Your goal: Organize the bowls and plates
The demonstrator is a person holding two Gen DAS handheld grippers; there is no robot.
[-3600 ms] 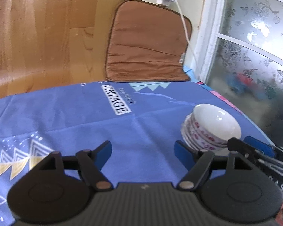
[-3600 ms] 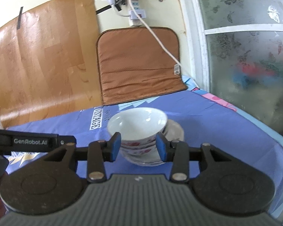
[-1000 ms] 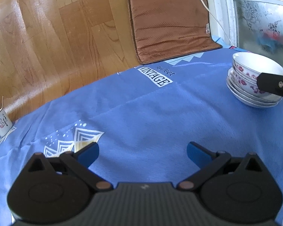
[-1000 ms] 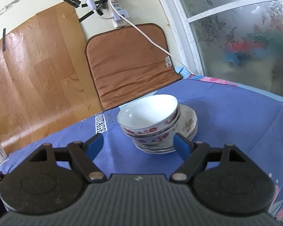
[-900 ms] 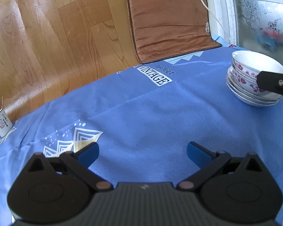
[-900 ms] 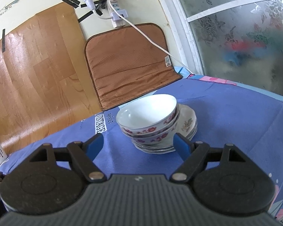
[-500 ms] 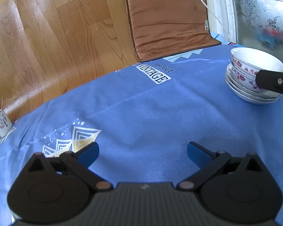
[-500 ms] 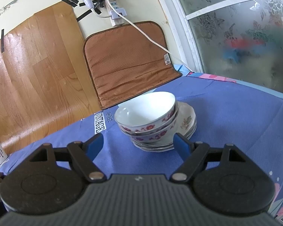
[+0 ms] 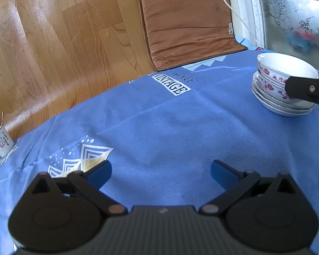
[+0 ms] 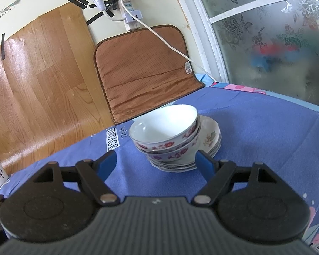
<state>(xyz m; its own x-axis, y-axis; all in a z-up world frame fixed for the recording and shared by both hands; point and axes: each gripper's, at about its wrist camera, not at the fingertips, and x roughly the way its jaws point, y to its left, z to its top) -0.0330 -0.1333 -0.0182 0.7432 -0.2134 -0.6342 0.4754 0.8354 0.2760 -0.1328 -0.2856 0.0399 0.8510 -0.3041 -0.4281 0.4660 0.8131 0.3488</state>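
Tabletop (image 9: 159, 127), covered in blue printed cloth: bare apart from the stack at its far right and a small cup at the left edge.

Stack of plates (image 10: 210, 136): at least three rims visible in the left wrist view, exact count not readable; stack level, no lean noted.

Bowls: two, nested. Upper bowl (image 10: 165, 127) seated in lower bowl (image 10: 174, 152), both upright on the plates.

Right gripper (image 10: 156, 162): jaws spread wide, nothing between the pads, stack just beyond the tips.

Left gripper (image 9: 160, 170): jaws spread, empty, over bare cloth well apart from the stack.

Small cup (image 9: 1, 143): one.

Judged status: stacking appears complete; step in hand is clearing away. Recommended: keep jaws wide, draw straight back along the line of the fingers, avoid sideways sweep near the bowl rims, since a nudge to the nested pair could tip or slide it on the glazed plates.
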